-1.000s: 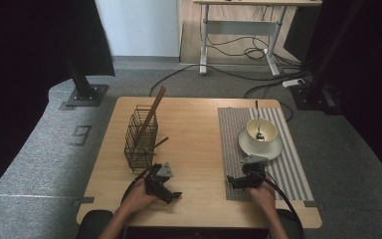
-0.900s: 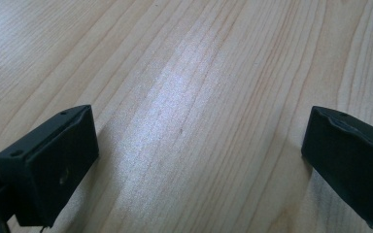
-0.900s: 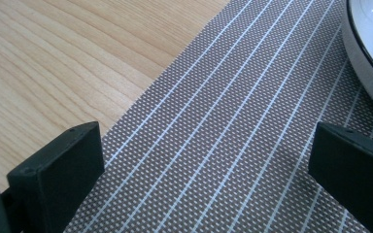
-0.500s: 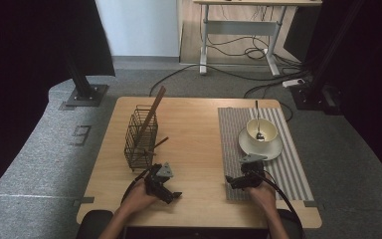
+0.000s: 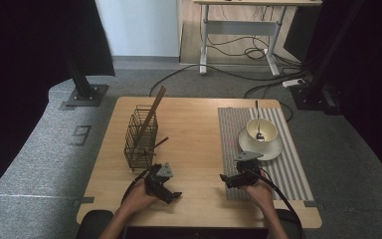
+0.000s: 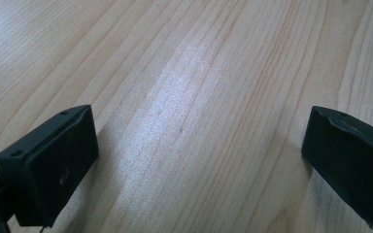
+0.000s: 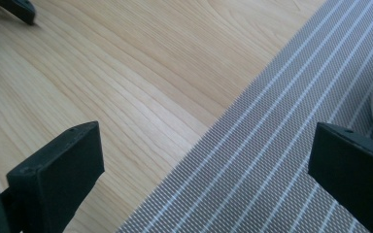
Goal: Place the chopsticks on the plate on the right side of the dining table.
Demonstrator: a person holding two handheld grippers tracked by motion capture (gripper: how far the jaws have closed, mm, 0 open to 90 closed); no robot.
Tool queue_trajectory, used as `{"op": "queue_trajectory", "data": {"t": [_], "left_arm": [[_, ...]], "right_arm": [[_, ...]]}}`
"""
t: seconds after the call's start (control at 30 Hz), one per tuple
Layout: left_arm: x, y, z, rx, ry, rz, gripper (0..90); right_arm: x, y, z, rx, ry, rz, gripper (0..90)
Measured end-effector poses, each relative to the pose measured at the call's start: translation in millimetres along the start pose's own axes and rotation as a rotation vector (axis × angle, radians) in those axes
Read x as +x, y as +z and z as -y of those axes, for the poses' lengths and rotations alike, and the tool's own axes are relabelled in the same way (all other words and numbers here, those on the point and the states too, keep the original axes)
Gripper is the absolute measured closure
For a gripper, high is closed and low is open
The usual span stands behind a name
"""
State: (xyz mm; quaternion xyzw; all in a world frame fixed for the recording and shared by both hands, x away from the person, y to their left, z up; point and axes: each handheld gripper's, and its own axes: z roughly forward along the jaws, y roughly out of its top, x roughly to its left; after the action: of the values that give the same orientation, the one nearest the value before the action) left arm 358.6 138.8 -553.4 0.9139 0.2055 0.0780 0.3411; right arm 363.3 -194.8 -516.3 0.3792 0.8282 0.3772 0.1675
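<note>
Wooden table (image 5: 199,134) at mid-frame; I hold both grippers, left (image 5: 171,193) and right (image 5: 227,180), wide and empty, and a careless right reach could knock the cup (image 5: 261,130).

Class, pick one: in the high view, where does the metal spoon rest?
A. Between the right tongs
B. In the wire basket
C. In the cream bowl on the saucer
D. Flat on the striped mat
C: the spoon stands in the cream bowl on the saucer, with its handle over the far rim.
</note>
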Motion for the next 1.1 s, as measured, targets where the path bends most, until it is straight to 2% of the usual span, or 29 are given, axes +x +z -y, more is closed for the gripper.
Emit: {"op": "queue_trajectory", "data": {"t": [0.37,0.77,1.1], "left_arm": [[-0.1,0.2,0.0,-0.003,-0.002,0.000,0.0],[-0.4,0.5,0.1,-0.008,-0.007,-0.001,0.0],[-0.5,0.3,0.0,-0.006,-0.008,-0.001,0.0]], "right_arm": [[10.5,0.8,-18.8,0.005,-0.034,-0.058,0.0],[20.6,3.3,-38.2,0.012,-0.047,-0.091,0.0],[34.5,6.9,-63.8,0.004,-0.069,-0.110,0.0]]}}
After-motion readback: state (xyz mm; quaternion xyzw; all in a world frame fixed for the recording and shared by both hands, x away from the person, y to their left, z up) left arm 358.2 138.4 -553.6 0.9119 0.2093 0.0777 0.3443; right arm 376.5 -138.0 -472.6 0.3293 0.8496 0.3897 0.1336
